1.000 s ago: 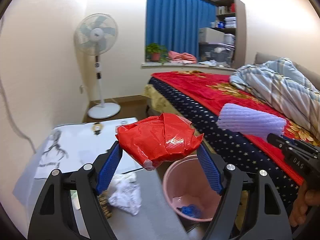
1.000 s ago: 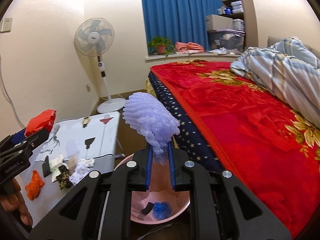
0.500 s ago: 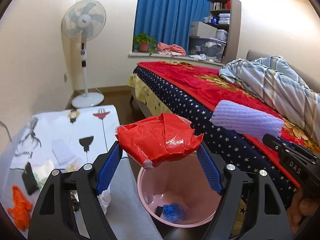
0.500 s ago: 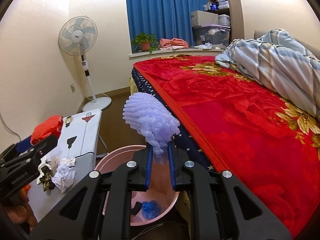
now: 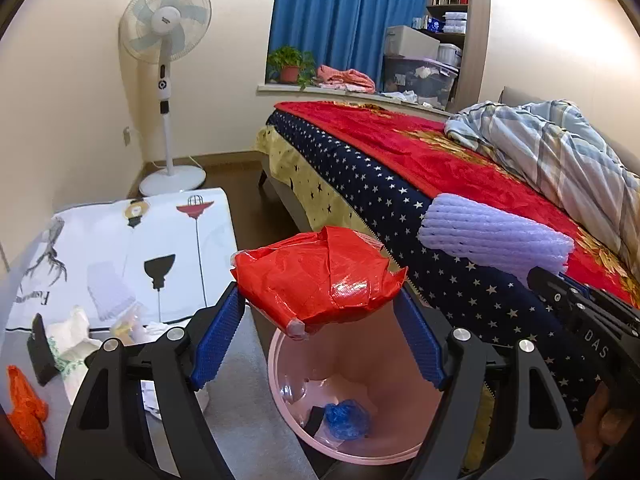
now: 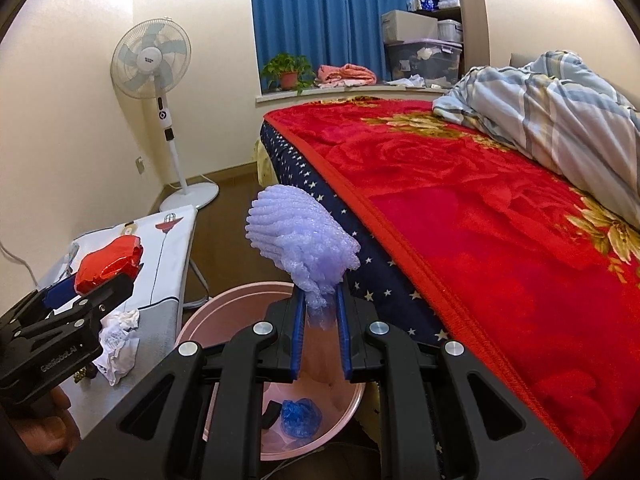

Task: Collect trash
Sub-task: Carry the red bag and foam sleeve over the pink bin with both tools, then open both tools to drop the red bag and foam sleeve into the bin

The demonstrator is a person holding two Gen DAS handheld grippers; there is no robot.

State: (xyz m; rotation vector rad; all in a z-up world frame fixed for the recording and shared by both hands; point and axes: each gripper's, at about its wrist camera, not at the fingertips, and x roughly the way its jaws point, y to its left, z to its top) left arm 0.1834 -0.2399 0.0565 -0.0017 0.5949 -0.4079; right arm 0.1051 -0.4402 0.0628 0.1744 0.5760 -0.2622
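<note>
My left gripper (image 5: 318, 320) is shut on a crumpled red wrapper (image 5: 316, 282) and holds it above the near rim of a pink trash bin (image 5: 280, 376). The bin holds a blue wad (image 5: 346, 420) and a dark scrap. My right gripper (image 6: 320, 316) is shut on a lilac foam net (image 6: 298, 240), held over the same bin (image 6: 224, 300). The foam net also shows in the left wrist view (image 5: 492, 238), and the red wrapper shows in the right wrist view (image 6: 108, 262).
A low table (image 5: 120, 248) at the left carries white crumpled paper (image 6: 118, 338), an orange scrap (image 5: 26, 412) and other litter. A bed with a red blanket (image 6: 460, 208) fills the right. A standing fan (image 5: 166, 40) is at the back wall.
Both grippers have shifted right and forward toward the bin with their loads. The bin now sits more directly under both. Grips are unchanged.
</note>
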